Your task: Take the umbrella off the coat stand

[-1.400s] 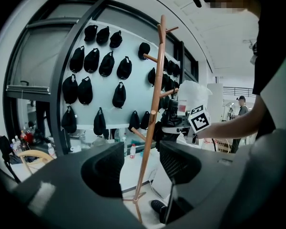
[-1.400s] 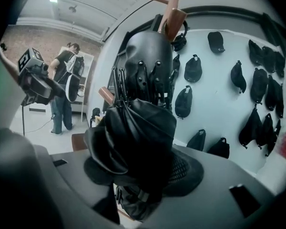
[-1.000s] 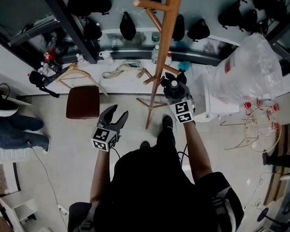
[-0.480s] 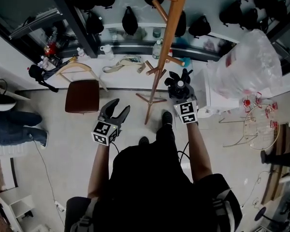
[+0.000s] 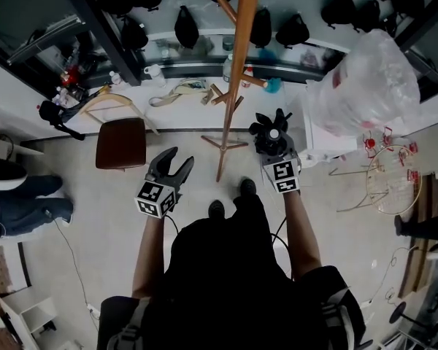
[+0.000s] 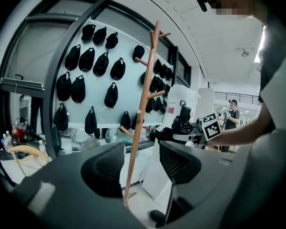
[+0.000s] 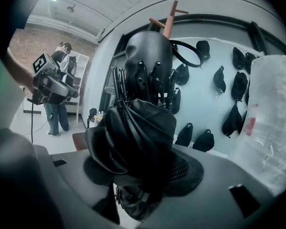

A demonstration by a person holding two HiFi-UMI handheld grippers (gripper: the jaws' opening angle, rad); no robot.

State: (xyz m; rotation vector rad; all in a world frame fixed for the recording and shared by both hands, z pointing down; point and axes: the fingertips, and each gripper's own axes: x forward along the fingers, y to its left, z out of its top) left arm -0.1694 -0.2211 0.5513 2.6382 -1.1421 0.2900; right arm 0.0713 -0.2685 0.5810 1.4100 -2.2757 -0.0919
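From the head view, the right gripper [image 5: 271,146] clamps the folded black fabric umbrella [image 5: 267,128], just right of the tall wooden coat stand [image 5: 232,86] and apart from it. In the left gripper view, the left gripper [image 6: 140,168] is spread wide and holds nothing. In the right gripper view, the umbrella sits between the jaws.

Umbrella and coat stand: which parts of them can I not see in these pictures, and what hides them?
- Right gripper view: the lower end of the umbrella is hidden behind its own folded cloth and the right gripper.
- Head view: the top of the coat stand is cut off by the upper edge.
- Left gripper view: the stand's feet are mostly covered by the left gripper.
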